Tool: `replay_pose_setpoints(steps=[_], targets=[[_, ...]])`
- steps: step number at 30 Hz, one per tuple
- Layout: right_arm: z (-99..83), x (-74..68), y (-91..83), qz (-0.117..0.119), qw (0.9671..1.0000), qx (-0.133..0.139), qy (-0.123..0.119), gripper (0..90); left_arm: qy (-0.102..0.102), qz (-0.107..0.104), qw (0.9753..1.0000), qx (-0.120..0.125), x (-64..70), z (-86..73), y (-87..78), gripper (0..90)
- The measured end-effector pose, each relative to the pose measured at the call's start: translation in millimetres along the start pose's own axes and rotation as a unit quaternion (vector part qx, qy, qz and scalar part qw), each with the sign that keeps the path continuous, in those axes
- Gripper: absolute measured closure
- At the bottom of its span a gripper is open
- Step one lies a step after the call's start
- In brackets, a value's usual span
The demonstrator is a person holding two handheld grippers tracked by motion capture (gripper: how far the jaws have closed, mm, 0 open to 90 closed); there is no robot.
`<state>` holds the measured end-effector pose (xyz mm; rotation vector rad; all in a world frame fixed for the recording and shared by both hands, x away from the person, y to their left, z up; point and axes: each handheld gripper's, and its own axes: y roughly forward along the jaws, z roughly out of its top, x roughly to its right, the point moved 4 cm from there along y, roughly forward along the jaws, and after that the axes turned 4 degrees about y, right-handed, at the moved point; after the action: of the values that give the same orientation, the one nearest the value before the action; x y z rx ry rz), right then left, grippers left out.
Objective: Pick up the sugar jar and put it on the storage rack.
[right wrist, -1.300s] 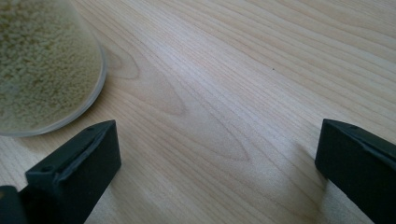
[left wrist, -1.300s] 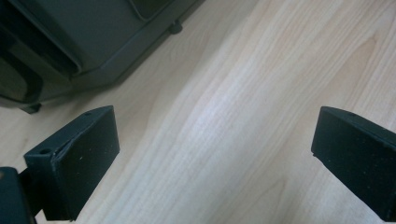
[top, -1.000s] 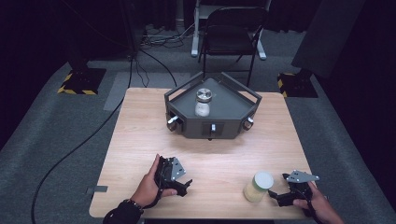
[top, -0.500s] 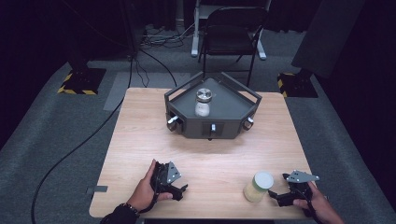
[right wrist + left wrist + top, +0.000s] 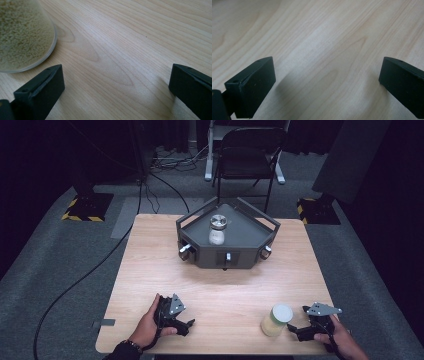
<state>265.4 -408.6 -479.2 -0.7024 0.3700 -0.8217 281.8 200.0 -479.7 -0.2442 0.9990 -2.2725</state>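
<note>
A clear jar of pale yellow grains with a white lid [image 5: 276, 320] stands near the table's front right; its lower wall [image 5: 23, 37] fills the upper left of the right gripper view. My right gripper [image 5: 296, 332] rests on the table just right of that jar, open, jaws wide apart over bare wood [image 5: 115, 82]. My left gripper [image 5: 187, 325] lies at the front left, held by a hand, open with only wood between its jaws [image 5: 324, 82]. A second jar with a metal lid [image 5: 217, 230] stands on the dark tray [image 5: 250, 251] at the back.
The dark angular tray has knobs on its front faces [image 5: 185, 249]. The wooden table [image 5: 150, 260] is bare between tray and grippers. Behind the table stand a black chair [image 5: 247, 155] and cables on grey floor.
The left hand and its gripper have shifted slightly toward the front edge and turned a little. The right gripper and the jar have stayed put.
</note>
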Motion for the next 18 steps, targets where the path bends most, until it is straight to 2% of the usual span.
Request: replay_pose_setpoints(steps=[4, 6, 18], targets=[[0.0, 0.0, 0.0, 0.0, 1.0, 0.0, 0.0, 0.0, -0.015, -0.013, 0.9998, -0.007, -8.5, -2.1, -1.8, 0.1], [0.0, 0.0, 0.0, 0.0, 1.0, 0.0, 0.0, 0.0, -0.017, -0.011, 0.9998, -0.007, -9.5, -2.8, -2.4, 0.0], [-0.3, 0.1, -0.4, 0.0, 1.0, -0.001, -0.001, 0.0, -0.015, -0.013, 0.9998, -0.006, -11.6, -4.4, -3.2, 0.0]])
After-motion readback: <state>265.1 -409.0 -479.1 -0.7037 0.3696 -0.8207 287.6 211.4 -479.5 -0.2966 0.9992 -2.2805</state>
